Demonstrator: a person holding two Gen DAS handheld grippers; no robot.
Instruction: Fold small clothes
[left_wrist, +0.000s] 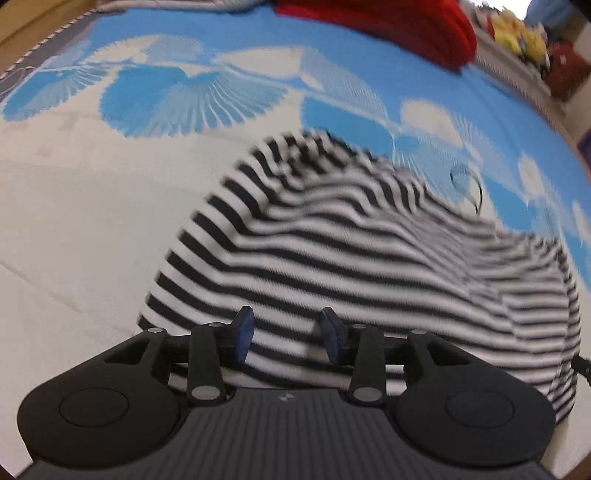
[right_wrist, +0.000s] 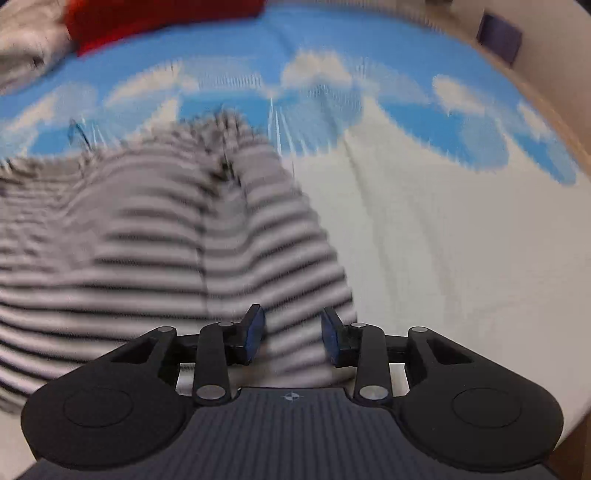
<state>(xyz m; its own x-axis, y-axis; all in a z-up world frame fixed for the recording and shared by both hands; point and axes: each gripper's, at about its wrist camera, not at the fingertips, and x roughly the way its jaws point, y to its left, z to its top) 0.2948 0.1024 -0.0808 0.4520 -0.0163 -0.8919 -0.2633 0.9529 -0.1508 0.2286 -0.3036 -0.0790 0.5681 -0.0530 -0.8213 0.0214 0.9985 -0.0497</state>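
Note:
A black-and-white striped garment (left_wrist: 369, 251) lies bunched on a bed sheet with a blue and white fan print (left_wrist: 92, 203). It also shows in the right wrist view (right_wrist: 166, 251), blurred. My left gripper (left_wrist: 286, 339) is open, its blue pads just above the garment's near left part. My right gripper (right_wrist: 291, 332) is open over the garment's near right edge. Neither gripper holds cloth.
A red cloth (left_wrist: 406, 33) lies at the far end of the bed, also in the right wrist view (right_wrist: 147, 18). A grey cloth (right_wrist: 26, 48) lies beside it. Yellow soft toys (left_wrist: 521, 33) sit on a ledge at the far right. Bare sheet (right_wrist: 443, 258) lies right of the garment.

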